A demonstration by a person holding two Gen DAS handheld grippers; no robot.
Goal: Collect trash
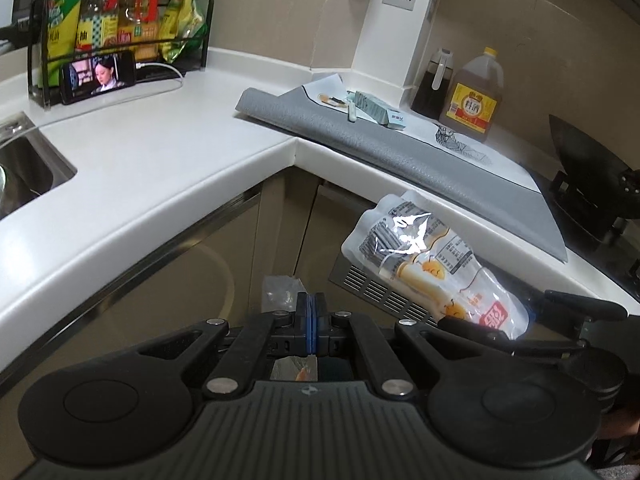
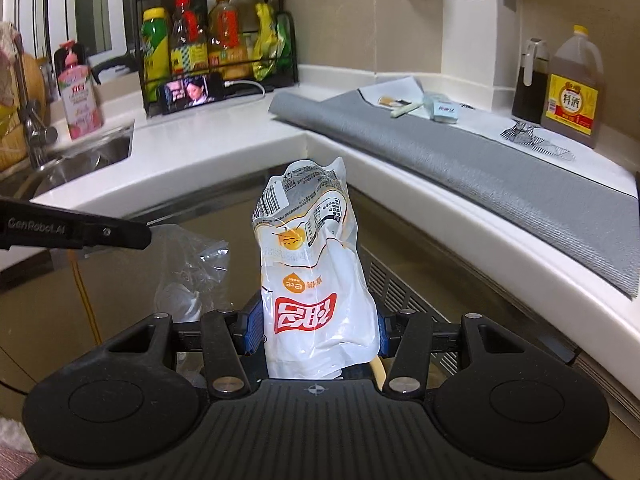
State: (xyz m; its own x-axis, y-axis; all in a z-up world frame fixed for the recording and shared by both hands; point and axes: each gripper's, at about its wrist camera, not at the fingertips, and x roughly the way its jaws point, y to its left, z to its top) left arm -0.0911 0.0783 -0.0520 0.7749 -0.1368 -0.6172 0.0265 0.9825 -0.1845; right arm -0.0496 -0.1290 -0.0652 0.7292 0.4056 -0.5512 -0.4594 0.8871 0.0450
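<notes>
My right gripper is shut on a white food wrapper with a red label and orange print, holding it upright in front of the counter corner. The same wrapper shows at the right of the left wrist view, with the right gripper's fingers on its lower end. My left gripper is shut on the edge of a clear plastic bag. In the right wrist view the left gripper's fingers hold that bag, which hangs down to the left of the wrapper.
A white L-shaped counter carries a grey mat with a small box and a stick. A phone leans on a bottle rack. A sink is at left, oil jugs and a stove at right.
</notes>
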